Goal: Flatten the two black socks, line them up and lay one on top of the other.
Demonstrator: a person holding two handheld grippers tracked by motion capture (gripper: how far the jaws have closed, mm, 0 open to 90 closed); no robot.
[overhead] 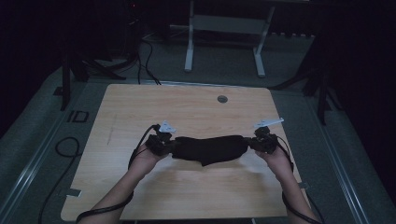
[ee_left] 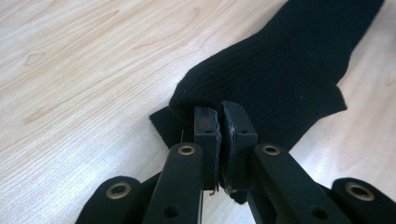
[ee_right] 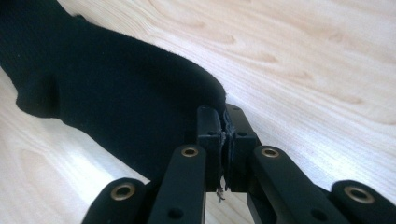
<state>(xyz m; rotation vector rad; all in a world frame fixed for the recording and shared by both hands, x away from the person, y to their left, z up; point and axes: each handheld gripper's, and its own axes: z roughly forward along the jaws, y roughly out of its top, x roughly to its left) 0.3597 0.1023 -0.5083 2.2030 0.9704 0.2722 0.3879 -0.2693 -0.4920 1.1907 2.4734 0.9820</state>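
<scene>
Black cloth (overhead: 210,149) stretched above the surface (overhead: 187,107), left gripper (overhead: 169,145) and right gripper (overhead: 252,142) fingers (ee_left: 208,123) clamped on its opposite ends.

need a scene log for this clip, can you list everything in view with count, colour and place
black knit cloth: one, black, stretched between the two grippers over the near middle of the table
table: one, light wood, centre of the high view
round insert: one, grey, in the tabletop near its far edge
desk frame: one, white, on the floor beyond the table
floor cables: several, black, far left on the floor
left gripper: one, black, shut on the cloth's end
right gripper: one, black, shut on the cloth's other end
forearms: two, bare, entering from the bottom edge
</scene>
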